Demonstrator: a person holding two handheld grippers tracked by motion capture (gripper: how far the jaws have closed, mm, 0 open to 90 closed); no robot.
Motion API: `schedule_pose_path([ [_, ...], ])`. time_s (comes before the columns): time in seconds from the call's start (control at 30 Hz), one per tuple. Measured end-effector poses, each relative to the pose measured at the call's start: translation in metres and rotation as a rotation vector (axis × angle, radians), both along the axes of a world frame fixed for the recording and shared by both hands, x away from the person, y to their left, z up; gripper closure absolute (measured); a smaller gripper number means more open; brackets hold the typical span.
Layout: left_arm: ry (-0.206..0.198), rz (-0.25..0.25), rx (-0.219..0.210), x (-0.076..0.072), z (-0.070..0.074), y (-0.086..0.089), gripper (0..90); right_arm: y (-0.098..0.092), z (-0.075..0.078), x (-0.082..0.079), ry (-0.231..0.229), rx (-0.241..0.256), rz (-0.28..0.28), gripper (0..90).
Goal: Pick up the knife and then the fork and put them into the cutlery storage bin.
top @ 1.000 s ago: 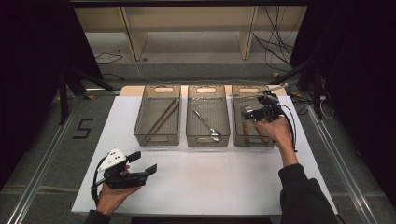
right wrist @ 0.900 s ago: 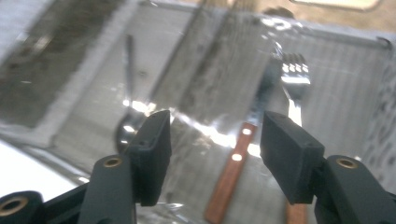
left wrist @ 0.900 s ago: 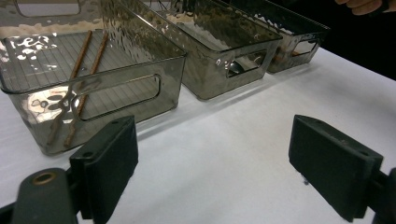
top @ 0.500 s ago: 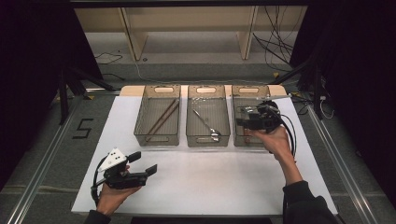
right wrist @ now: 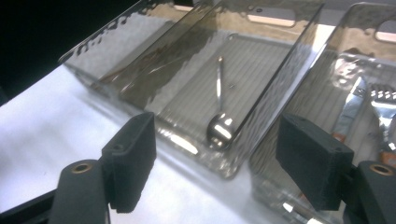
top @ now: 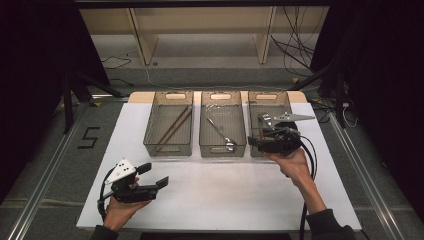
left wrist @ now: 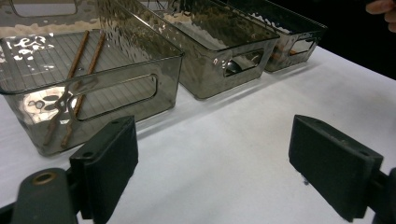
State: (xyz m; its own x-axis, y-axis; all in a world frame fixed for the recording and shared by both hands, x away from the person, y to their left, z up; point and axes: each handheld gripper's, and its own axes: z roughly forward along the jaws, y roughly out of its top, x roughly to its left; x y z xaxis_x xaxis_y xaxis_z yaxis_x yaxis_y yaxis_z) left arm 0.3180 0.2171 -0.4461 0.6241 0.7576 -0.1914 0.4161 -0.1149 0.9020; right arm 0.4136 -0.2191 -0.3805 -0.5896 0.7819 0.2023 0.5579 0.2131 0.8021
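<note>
Now | right gripper view: spoon (right wrist: pixel 218 122) at centre frame | right gripper (top: pixel 256 141) released, low over right bin (top: pixel 270 100) | left gripper (top: pixel 159 176) released, lower left.

A fixed camera above the person's side looked forward and down on the white-topped counter (top: pixel 220 195), taking in all three smoky clear plastic bins from well off. The left gripper's camera sat low and close over the counter, looking along its black fingers (left wrist: pixel 105 163) at the bin of two brown chopsticks (left wrist: pixel 77 84). The right gripper's camera hung near the middle bin (right wrist: pixel 261 70), above its long-handled steel spoon (right wrist: pixel 219 116). All three views shared the middle bin.
</note>
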Motion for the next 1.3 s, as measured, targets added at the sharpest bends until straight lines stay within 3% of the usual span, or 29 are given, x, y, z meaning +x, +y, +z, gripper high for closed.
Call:
schedule_pose_path([
  [0.33,0.009,-0.007,-0.007,0.000,0.000,-0.001,15.4,0.001,-0.010,-0.031,-0.036,0.040,0.041,26.7],
  [1.3,0.020,-0.032,0.000,-0.002,0.000,-0.003,15.4,-0.006,-0.043,-0.079,-0.107,0.097,0.089,24.2],
])
